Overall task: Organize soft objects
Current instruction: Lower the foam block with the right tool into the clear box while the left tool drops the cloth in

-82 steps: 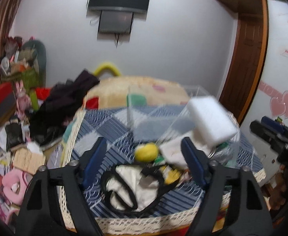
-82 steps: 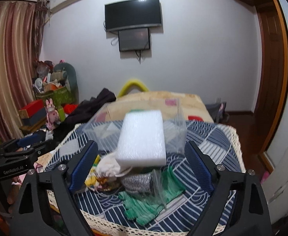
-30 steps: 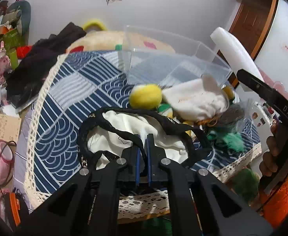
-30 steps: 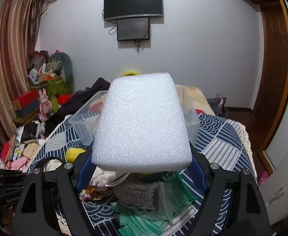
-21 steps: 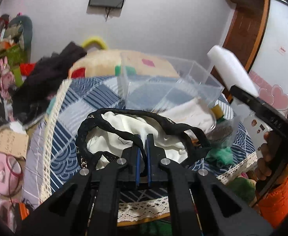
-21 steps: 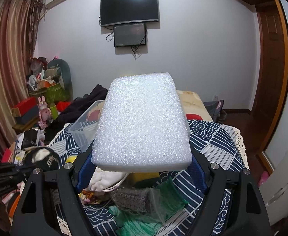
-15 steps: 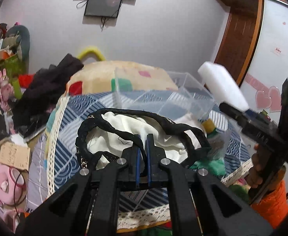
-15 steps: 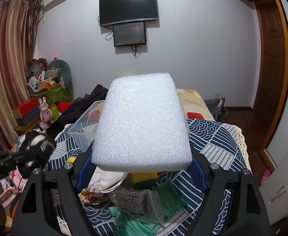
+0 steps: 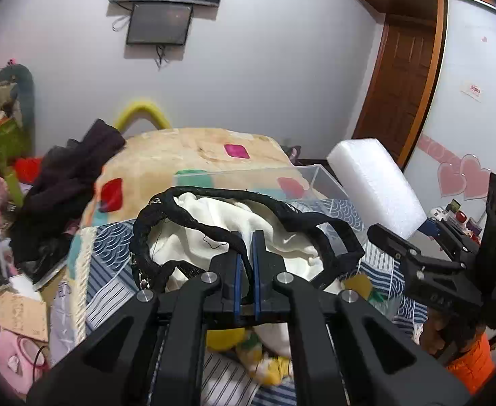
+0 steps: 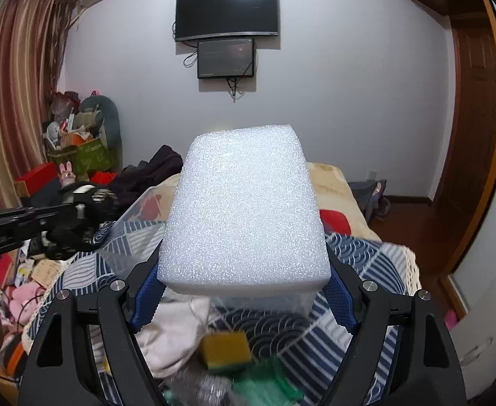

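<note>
My left gripper (image 9: 244, 240) is shut on a white cloth pouch with a black lace strap (image 9: 214, 223), held up above the table. My right gripper (image 10: 244, 287) is shut on a white foam block (image 10: 244, 209), which also shows in the left wrist view (image 9: 373, 182). A clear plastic bin (image 9: 319, 182) stands on the blue patterned tablecloth (image 10: 359, 267) behind both held things. The left gripper with the pouch shows at the left of the right wrist view (image 10: 75, 209).
On the table lie a yellow sponge (image 10: 226, 346), a white cloth (image 10: 173, 331), green gloves (image 10: 268, 389) and a yellow plush (image 9: 221, 338). A bed with a patterned blanket (image 9: 187, 155) and dark clothes (image 9: 65, 182) lies behind. Clutter fills the floor at left.
Both grippers have risen with their loads. The left gripper has lifted the pouch off the table toward the bin. The foam block stays gripped, nearer the bin.
</note>
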{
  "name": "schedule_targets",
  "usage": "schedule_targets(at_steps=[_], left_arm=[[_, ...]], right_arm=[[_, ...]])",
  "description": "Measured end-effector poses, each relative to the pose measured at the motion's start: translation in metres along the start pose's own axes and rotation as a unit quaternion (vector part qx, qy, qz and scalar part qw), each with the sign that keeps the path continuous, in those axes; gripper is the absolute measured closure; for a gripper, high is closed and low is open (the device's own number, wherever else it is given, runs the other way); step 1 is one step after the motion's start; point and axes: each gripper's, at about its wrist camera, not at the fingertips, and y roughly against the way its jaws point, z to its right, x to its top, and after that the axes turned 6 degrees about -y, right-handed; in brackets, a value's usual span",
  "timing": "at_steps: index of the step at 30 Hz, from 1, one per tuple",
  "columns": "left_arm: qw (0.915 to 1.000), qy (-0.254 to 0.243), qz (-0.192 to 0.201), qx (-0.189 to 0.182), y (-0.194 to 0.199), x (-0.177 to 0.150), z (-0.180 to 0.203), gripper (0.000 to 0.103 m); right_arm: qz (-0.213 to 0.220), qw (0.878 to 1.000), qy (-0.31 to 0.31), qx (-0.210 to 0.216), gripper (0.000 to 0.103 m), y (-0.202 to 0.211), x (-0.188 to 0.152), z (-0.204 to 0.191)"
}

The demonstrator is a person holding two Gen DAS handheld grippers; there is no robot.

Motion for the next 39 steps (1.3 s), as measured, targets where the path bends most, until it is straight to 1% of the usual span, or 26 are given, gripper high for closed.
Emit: schedule_targets(at_steps=[4,7,9,15,16,17,18,19,20,21,23,25,28,30,33,39], left_arm=[[0.9998,0.003,-0.017,0.007,-0.031,0.011,-0.006,0.099],[0.9996,-0.003,-0.024,0.014,-0.051,0.016,-0.007,0.099],[0.9992,-0.009,-0.036,0.015,-0.066,0.018,-0.005,0.099],[0.9972,-0.008,-0.074,-0.010,-0.103,0.018,-0.006,0.098],[0.9969,-0.009,-0.078,-0.007,-0.107,0.018,-0.006,0.098],[0.9967,-0.011,-0.081,-0.002,-0.110,0.018,-0.006,0.093],[0.9962,-0.016,-0.085,0.000,-0.111,0.017,-0.005,0.079],[0.9958,-0.019,-0.090,-0.002,-0.112,0.016,-0.004,0.068],[0.9954,-0.020,-0.093,-0.005,-0.111,0.016,-0.003,0.043],[0.9957,-0.022,-0.090,-0.006,-0.110,0.016,-0.003,0.035],[0.9969,-0.038,-0.069,0.003,-0.101,0.016,0.003,0.034],[0.9967,-0.047,-0.066,0.008,-0.096,0.017,0.007,0.034],[0.9968,-0.049,-0.063,0.006,-0.091,0.020,0.009,0.034],[0.9969,-0.052,-0.057,0.015,-0.085,0.020,0.009,0.032],[0.9973,-0.051,-0.049,0.021,-0.076,0.020,0.008,0.027],[0.9981,-0.046,-0.030,0.029,-0.052,0.021,0.007,0.024]], right_arm=[[-0.014,1.000,0.007,0.006,0.024,-0.016,0.004,-0.002],[-0.034,0.999,0.014,0.005,0.024,-0.033,0.005,-0.004],[-0.047,0.999,0.017,0.003,0.024,-0.041,0.004,-0.004],[-0.084,0.996,0.021,0.004,0.024,-0.057,0.002,0.001],[-0.091,0.996,0.021,0.007,0.023,-0.059,0.001,0.002],[-0.096,0.995,0.023,0.008,0.023,-0.059,0.000,0.002],[-0.099,0.995,0.026,0.008,0.023,-0.060,0.000,0.003],[-0.103,0.994,0.032,0.005,0.023,-0.059,-0.002,0.001],[-0.104,0.994,0.037,0.004,0.023,-0.059,-0.001,0.002],[-0.105,0.994,0.039,0.005,0.022,-0.060,0.000,0.002],[-0.109,0.993,0.040,0.006,0.019,-0.059,0.001,0.004],[-0.109,0.993,0.039,0.007,0.016,-0.056,0.002,0.006],[-0.100,0.994,0.037,0.001,0.010,-0.049,0.005,0.009],[-0.088,0.995,0.036,-0.005,0.004,-0.043,0.007,0.010],[-0.069,0.997,0.032,-0.001,0.002,-0.032,0.012,0.013],[-0.036,0.999,0.035,-0.002,0.001,-0.014,0.020,0.006]])
